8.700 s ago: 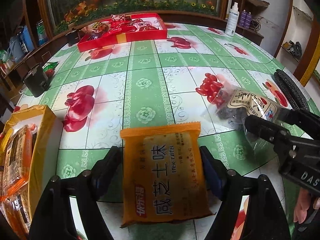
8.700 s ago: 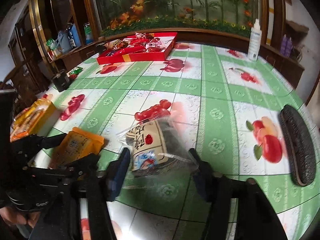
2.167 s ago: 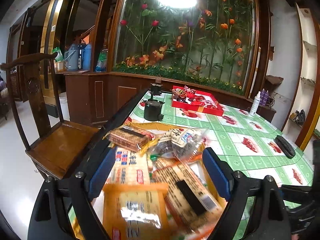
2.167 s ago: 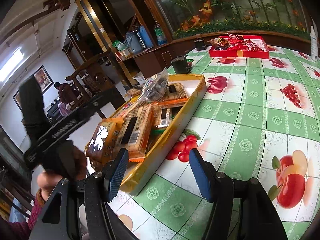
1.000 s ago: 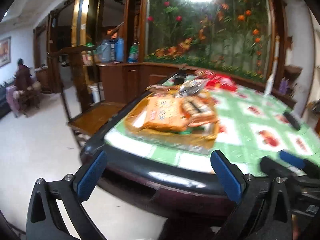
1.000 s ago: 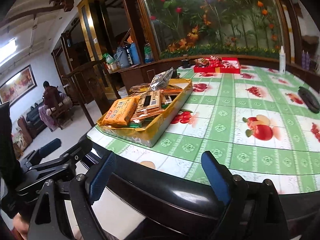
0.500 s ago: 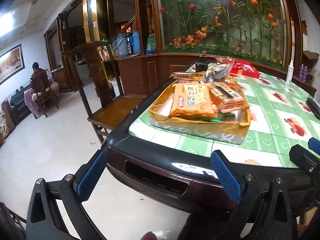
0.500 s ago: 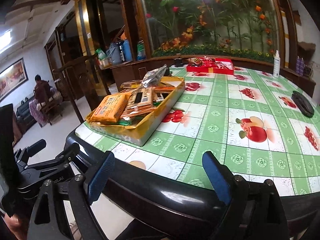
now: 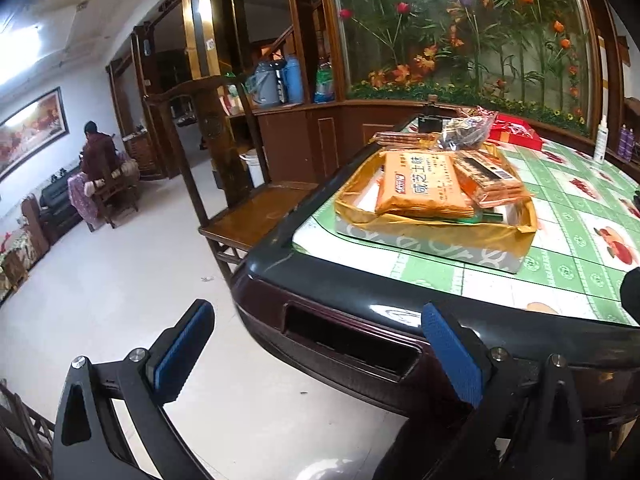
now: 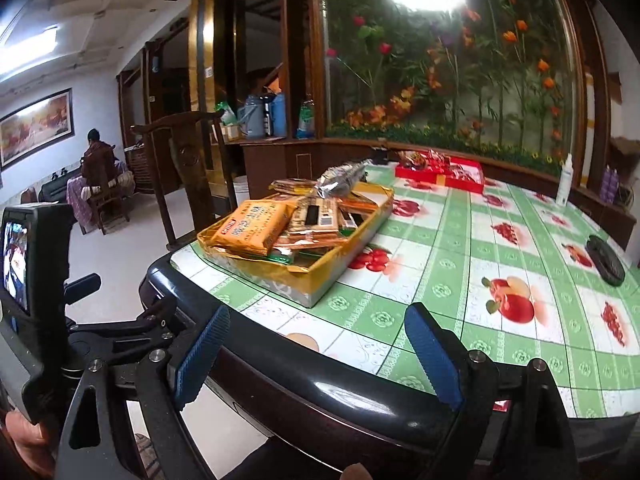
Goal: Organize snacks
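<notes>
Your left gripper point(image 9: 316, 356) and right gripper point(image 10: 316, 360) hang off the table point(image 10: 460, 280) edge, fingers spread wide and empty, while the snack packets, topped by an orange biscuit pack point(image 9: 420, 184), sit piled in the gold tray point(image 10: 344, 256) near the table's corner.

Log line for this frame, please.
left gripper: open, empty | right gripper: open, empty | snack packets: piled in gold tray

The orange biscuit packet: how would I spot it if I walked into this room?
Find the round table with the green-and-white fruit-print cloth, then the gold-lined cardboard tray near its edge. The flat orange biscuit packet lies on top at the tray's near end, the only plain orange one with large Chinese characters.
</notes>
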The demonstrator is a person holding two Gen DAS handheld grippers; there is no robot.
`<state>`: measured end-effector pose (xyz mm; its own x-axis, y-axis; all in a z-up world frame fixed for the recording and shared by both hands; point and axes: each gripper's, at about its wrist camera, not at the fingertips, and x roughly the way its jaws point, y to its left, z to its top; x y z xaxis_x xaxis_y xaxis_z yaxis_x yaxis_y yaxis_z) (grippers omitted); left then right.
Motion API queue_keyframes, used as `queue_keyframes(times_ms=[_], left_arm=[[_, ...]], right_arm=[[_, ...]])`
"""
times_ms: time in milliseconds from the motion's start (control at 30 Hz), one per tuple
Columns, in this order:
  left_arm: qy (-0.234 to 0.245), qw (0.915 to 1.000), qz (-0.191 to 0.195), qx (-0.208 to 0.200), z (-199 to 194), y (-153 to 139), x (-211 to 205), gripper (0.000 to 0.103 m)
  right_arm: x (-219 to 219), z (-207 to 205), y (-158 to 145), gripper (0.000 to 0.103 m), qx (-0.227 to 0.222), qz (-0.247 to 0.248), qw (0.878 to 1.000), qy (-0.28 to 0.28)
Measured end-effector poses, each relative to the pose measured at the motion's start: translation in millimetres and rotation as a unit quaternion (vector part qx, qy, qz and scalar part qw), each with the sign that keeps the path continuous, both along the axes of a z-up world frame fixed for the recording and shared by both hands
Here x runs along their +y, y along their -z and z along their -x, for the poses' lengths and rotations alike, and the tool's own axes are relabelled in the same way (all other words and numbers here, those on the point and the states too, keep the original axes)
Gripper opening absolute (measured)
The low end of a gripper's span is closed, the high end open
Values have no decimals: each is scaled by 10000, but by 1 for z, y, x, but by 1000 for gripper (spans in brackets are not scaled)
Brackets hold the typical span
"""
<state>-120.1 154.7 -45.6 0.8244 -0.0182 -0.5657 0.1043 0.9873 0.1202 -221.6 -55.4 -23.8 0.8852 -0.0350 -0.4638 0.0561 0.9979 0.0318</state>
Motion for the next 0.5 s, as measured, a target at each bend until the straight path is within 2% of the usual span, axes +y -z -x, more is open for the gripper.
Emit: queue_keyframes(times_ms=[500], left_arm=[[-49,9998,-185,-111,3,3,-1,103]], right_arm=[[2,-3,5,92,124,-11,9999,-75]])
